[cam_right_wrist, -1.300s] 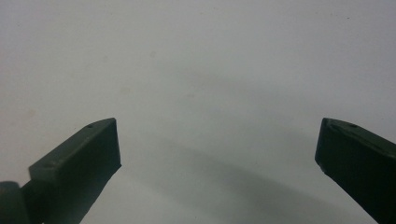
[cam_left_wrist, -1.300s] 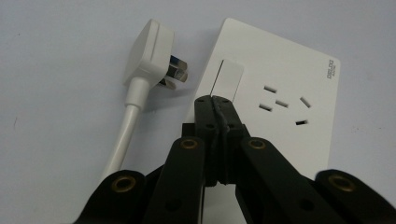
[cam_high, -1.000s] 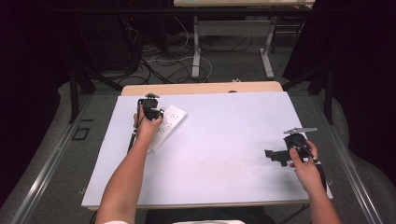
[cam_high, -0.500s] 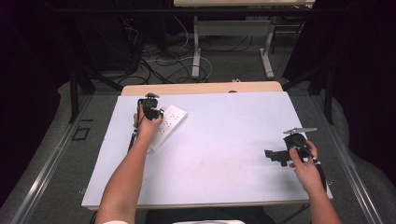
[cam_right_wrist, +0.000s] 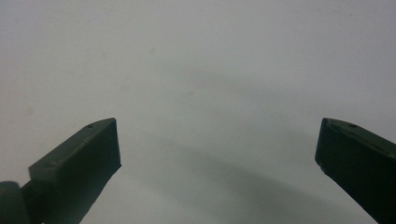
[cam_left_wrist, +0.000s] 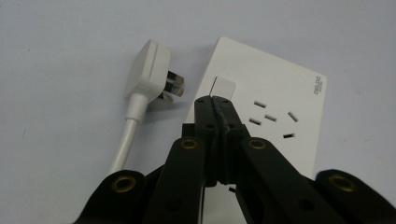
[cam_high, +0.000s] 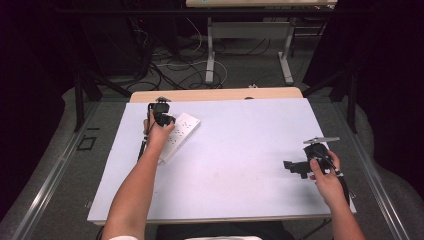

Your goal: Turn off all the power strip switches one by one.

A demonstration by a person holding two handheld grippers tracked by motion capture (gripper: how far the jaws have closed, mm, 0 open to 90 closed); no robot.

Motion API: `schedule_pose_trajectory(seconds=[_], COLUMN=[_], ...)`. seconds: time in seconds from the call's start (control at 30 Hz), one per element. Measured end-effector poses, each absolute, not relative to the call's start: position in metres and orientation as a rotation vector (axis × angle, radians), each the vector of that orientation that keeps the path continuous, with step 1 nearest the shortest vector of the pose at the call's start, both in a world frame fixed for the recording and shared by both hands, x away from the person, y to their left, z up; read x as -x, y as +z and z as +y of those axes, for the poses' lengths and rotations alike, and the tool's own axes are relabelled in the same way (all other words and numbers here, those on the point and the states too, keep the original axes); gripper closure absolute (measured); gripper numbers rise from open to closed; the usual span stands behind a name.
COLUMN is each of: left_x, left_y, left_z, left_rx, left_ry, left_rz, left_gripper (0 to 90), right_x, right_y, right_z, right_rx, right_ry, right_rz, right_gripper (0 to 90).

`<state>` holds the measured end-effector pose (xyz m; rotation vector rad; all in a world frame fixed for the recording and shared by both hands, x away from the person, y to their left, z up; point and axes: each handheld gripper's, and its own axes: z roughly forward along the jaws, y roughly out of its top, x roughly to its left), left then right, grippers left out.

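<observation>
Power strip [cam_left_wrist: 275, 107] under left gripper [cam_left_wrist: 214, 100]

White desk [cam_high: 235, 165], wide and flat, with a bare wooden strip along the far edge. Faint smudges near the middle. At the far left, flat on the surface: white power strip [cam_high: 178, 136], set at a slant, sockets facing up. Just beside its end, apart from it: white plug [cam_left_wrist: 152, 72], lying on its side, prongs toward the strip, not inserted. White cord [cam_left_wrist: 123, 144] running from the plug across the surface toward the near side. Right half bare and pale, lightly shadowed. Below and around: grey floor [cam_high: 75, 170].
</observation>
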<state>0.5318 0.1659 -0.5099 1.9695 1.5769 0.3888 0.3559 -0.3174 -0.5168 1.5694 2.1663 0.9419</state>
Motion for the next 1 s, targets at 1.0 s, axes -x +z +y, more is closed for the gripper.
schedule_pose_trajectory(seconds=[1.0], left_x=[-0.558], left_y=[-0.498], left_z=[0.144], left_rx=[-1.973], left_ry=[0.39], left_rz=[1.555], left_gripper=[90.0], right_x=[-0.356], right_y=[-0.516], right_z=[-0.316], right_rx=[-1.558], right_ry=[0.949], right_rz=[2.17], right_gripper=[0.0])
